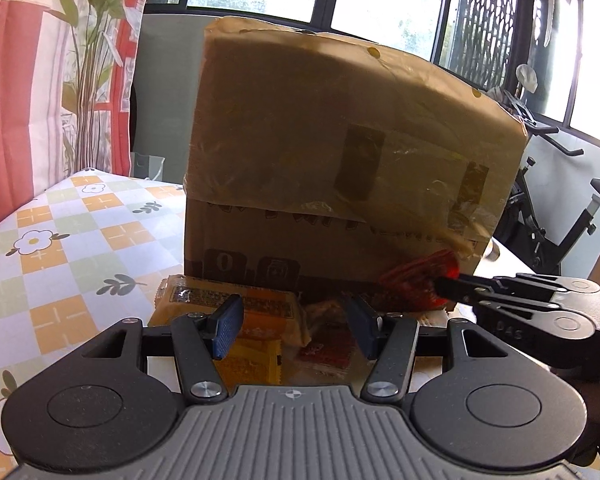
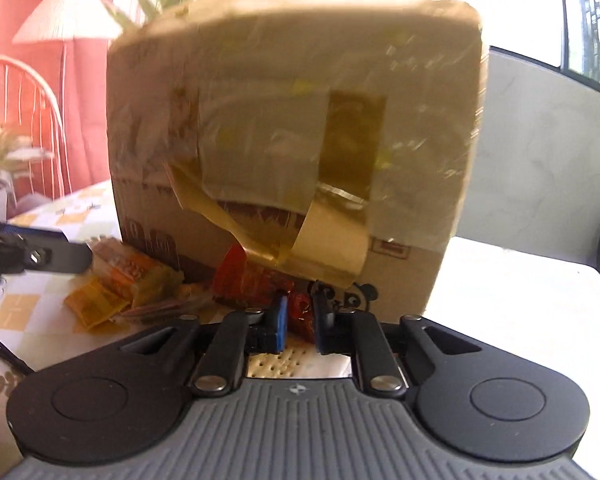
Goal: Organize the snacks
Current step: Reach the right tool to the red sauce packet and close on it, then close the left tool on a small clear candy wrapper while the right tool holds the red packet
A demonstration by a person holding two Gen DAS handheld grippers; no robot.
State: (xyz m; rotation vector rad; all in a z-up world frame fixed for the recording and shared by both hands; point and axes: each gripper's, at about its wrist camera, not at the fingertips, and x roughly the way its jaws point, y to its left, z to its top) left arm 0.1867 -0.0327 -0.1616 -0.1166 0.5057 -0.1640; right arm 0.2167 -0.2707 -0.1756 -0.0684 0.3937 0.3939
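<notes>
A tall taped cardboard box [image 1: 340, 160] [image 2: 292, 120] stands on the table with a heap of snack packets at its foot. My left gripper [image 1: 296, 316] hangs open over an orange-yellow pack [image 1: 228, 300], a small yellow sachet [image 1: 252, 364] and a red packet [image 1: 326, 354], touching none of them. My right gripper [image 2: 300, 320] is shut on a shiny red snack packet [image 2: 244, 280], its blue pads pinching the wrapper's near end. In the left wrist view the right gripper [image 1: 440, 286] comes in from the right, clamped on that red wrapper [image 1: 412, 280].
A flower-checked tablecloth [image 1: 60, 240] covers the table to the left; a white surface [image 2: 500, 300] lies right of the box. A cracker pack [image 2: 276, 364] lies under my right gripper. An exercise bike [image 1: 560, 220] stands beyond the table, a curtain [image 1: 40, 80] on the left.
</notes>
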